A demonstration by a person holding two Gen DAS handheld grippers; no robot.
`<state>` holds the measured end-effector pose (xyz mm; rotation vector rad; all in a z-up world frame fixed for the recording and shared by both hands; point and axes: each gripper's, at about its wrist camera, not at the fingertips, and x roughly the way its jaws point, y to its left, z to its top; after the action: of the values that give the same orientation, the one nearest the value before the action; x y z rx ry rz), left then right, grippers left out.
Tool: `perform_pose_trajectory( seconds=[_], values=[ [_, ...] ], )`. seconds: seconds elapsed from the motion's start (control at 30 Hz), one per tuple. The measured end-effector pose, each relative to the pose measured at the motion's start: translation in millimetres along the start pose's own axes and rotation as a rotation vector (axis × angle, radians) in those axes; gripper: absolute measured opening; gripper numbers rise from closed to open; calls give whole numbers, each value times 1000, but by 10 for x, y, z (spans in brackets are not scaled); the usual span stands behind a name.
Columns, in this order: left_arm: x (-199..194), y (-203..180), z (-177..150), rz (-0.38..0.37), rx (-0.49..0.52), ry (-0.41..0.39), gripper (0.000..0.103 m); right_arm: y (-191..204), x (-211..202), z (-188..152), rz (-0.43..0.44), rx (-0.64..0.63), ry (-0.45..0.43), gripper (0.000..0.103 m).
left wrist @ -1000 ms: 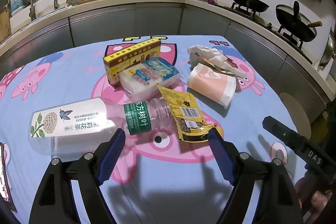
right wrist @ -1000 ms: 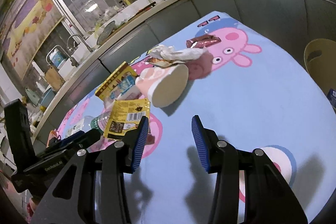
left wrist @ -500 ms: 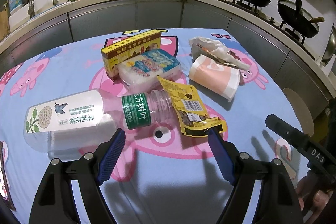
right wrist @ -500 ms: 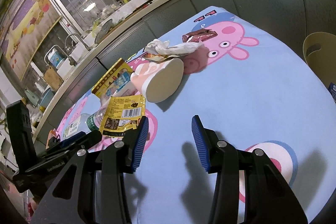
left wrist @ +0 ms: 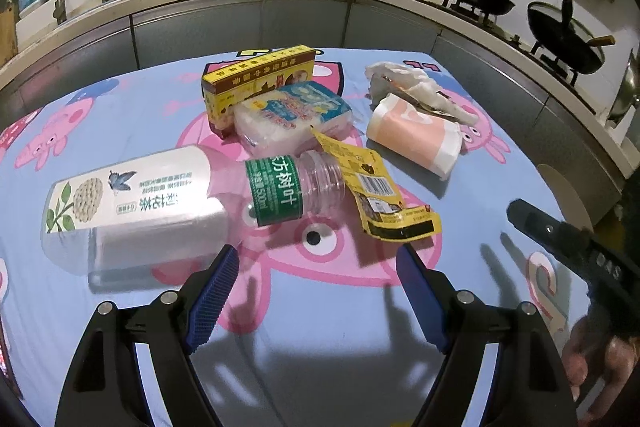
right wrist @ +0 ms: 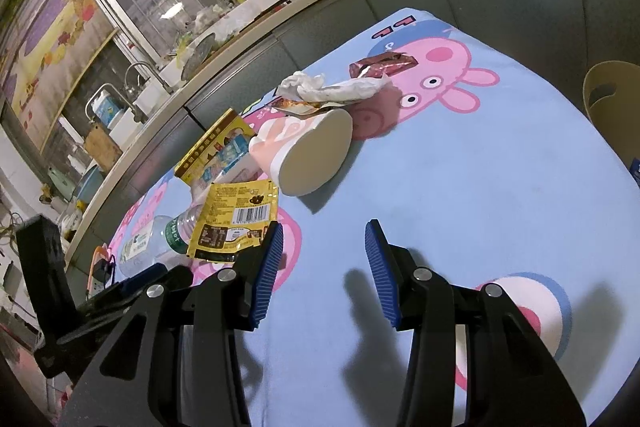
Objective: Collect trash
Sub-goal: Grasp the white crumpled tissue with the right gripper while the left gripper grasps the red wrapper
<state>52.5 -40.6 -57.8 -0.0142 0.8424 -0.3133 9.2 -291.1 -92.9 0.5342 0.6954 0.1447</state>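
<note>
Both the left gripper (left wrist: 318,291) and the right gripper (right wrist: 324,269) are matte black. Each has ribbed blue pads (left wrist: 214,301) and silver screws. The right gripper's body bears faint white lettering.

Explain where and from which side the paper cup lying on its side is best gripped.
Grip the pink-and-white paper cup by its rim, which faces the right tongs. Come from that open end, one finger inside and one outside: the tipped pose exposes the mouth, and the thin wall would likely crush if squeezed across.

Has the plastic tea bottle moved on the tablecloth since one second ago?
No. The tea bottle lies as before on the tablecloth: its green label still sits just left of the printed pig eye.
</note>
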Motion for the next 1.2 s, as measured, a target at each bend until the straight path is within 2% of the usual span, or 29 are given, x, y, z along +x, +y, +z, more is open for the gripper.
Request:
perform_pose_trajectory(
  seconds=[0.17,0.23,0.37,0.47,0.63,0.67,0.7,0.73,0.8,0.93,1.03,1.13,1.2],
  values=[
    [-30,47,-64,-30,-7,-9,81,-60,25,310,10,16,-39,43],
    [-42,46,-67,-34,-4,-14,81,-25,50,470,-31,-32,-68,43],
    [-54,45,-61,-38,0,-23,81,72,230,810,-53,-98,-56,44],
    [-51,38,-51,-46,-1,-23,81,260,480,1021,-77,-208,-22,53],
    [-70,6,-3,-62,9,-28,81,418,981,1250,-127,-307,64,52],
    [-78,2,7,-65,11,-30,81,426,1064,1268,-127,-317,85,36],
    [-92,-5,29,-66,15,-34,81,433,1137,1285,-127,-327,106,3],
    [-107,-11,48,-68,19,-39,80,427,1184,1302,-128,-333,120,4],
    [-119,-24,97,-76,28,-43,80,404,1072,1332,-123,-318,59,4],
    [-128,-85,321,-114,60,-50,79,289,454,1348,-70,-270,-127,4],
    [-57,-271,663,-147,136,-50,79,-17,-43,1284,-63,-169,-255,4],
    [112,-620,1082,-147,259,-75,81,-431,-403,1101,-61,-34,-308,4],
    [372,-886,1367,-186,340,-38,86,-636,-558,966,-56,21,-313,4]
  ],
)
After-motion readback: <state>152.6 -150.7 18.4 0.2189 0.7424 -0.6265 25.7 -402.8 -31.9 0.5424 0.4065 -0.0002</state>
